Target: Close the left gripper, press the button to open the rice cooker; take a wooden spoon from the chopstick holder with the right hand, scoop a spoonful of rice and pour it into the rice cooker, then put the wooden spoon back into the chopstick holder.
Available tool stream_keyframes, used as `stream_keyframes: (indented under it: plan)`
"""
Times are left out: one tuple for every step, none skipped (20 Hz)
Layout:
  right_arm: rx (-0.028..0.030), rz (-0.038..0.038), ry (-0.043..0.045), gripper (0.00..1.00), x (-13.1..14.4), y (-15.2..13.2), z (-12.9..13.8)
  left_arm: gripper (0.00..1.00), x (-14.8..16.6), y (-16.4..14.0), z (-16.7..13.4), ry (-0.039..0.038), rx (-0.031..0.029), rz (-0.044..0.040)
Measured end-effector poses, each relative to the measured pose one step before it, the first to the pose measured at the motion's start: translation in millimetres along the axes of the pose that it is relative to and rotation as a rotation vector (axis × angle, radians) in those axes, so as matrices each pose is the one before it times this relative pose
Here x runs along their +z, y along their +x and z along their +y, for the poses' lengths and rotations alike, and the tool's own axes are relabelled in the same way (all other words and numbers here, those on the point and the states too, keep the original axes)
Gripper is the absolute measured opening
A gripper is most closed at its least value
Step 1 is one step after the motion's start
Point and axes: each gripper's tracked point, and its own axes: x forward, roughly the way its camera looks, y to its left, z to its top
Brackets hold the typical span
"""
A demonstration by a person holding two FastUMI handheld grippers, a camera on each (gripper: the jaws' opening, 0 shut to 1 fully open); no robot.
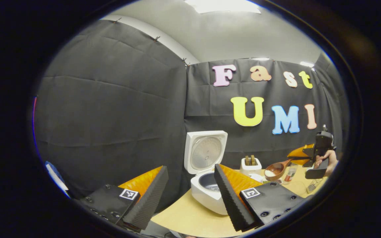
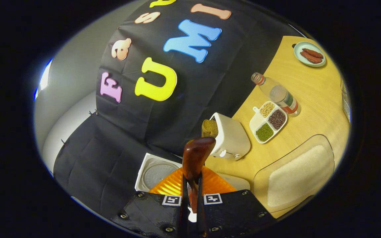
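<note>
While the left gripper (image 1: 190,193) idles wide open, the right gripper (image 2: 190,195) clamps the wooden spoon (image 1: 276,169), seemingly loaded with rice; next, tip it over the open rice cooker (image 1: 207,185) at the table's (image 1: 190,218) near edge.

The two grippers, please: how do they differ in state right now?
The left gripper stands open and holds nothing, while the right gripper is shut on the wooden spoon. The left gripper hangs low near the open rice cooker; the right gripper carries a spoonful of rice above the table.

My wooden spoon (image 1: 275,170) carries white rice, level beside the white rice cooker (image 1: 207,185), lid upright, by the chopstick holder (image 1: 250,165).
</note>
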Motion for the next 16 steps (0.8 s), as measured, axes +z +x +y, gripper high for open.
stream_keyframes:
  plan:
    - [0.01079, 0.00922, -0.00738, 0.10, -4.51, 8.63, 8.02, 0.97, -0.93, -2.11, 4.43, -0.00295, 0.00894, 0.00253]
    - [0.01097, 0.00890, -0.01001, 0.10, -4.76, 9.07, 6.02, 0.99, -1.83, -0.15, 5.07, -0.00361, 0.01145, 0.00572]
    - [0.00778, 0.00582, -0.01098, 0.10, -6.77, 9.44, 5.04, 0.99, -1.80, -1.34, 3.62, -0.00340, 0.00936, 0.00698]
    - [0.00777, 0.00657, -0.01065, 0.10, -5.53, 8.67, 5.76, 0.99, -1.73, -2.22, 3.86, -0.00475, 0.00684, 0.00558]
    - [0.00850, 0.00620, -0.01252, 0.10, -6.01, 6.59, 6.01, 0.99, -1.47, -2.03, 3.98, -0.00085, 0.00695, 0.00644]
    - [0.00939, 0.00758, -0.01494, 0.10, -4.87, 8.24, 5.09, 0.99, -2.17, -0.04, 4.07, 0.00408, 0.01022, 0.00707]
    - [0.00539, 0.00547, -0.01778, 0.10, -5.15, 8.27, 4.67, 0.99, -2.48, 0.21, 4.13, 0.00605, 0.00958, 0.00739]
    - [0.00295, 0.00507, -0.02111, 0.10, -5.10, 8.49, 2.06, 0.99, -1.91, -1.08, 2.66, 0.00379, 0.00723, 0.00579]
    - [-0.00037, 0.00781, -0.02280, 0.10, -7.66, 7.10, 2.06, 0.97, -0.94, -1.39, 1.89, 0.00162, 0.00488, 0.00296]
    - [-0.00031, 0.00851, -0.02346, 0.10, -5.33, 6.97, 2.14, 0.99, -0.50, -1.76, 2.63, 0.00030, 0.00535, 0.00236]
    - [0.00023, 0.00715, -0.02418, 0.10, -5.80, 7.15, 2.10, 0.99, -2.33, 0.63, -1.46, -0.00032, 0.00484, 0.00462]
    - [-0.00068, 0.00954, -0.02501, 0.10, -5.88, 8.64, 0.51, 0.97, -1.95, 1.41, 1.00, -0.00087, 0.00583, 0.00663]
    - [-0.00041, 0.01113, -0.02870, 0.10, -8.57, 13.56, -3.54, 0.97, -4.40, 2.47, 2.72, -0.00291, 0.00440, 0.00704]
    - [-0.00013, 0.01110, -0.03946, 0.10, -7.90, 9.95, -1.77, 0.97, -4.43, 1.00, 2.09, -0.00353, 0.00542, 0.00694]
    - [0.00114, 0.01021, -0.04845, 0.10, -8.11, 7.67, 0.72, 0.97, -2.44, 0.82, 1.53, -0.00413, 0.00422, 0.00619]
    - [0.00130, 0.00355, -0.06160, 0.10, -5.02, 7.80, 1.57, 0.97, -2.53, -2.08, 2.09, -0.00425, 0.00321, 0.00458]
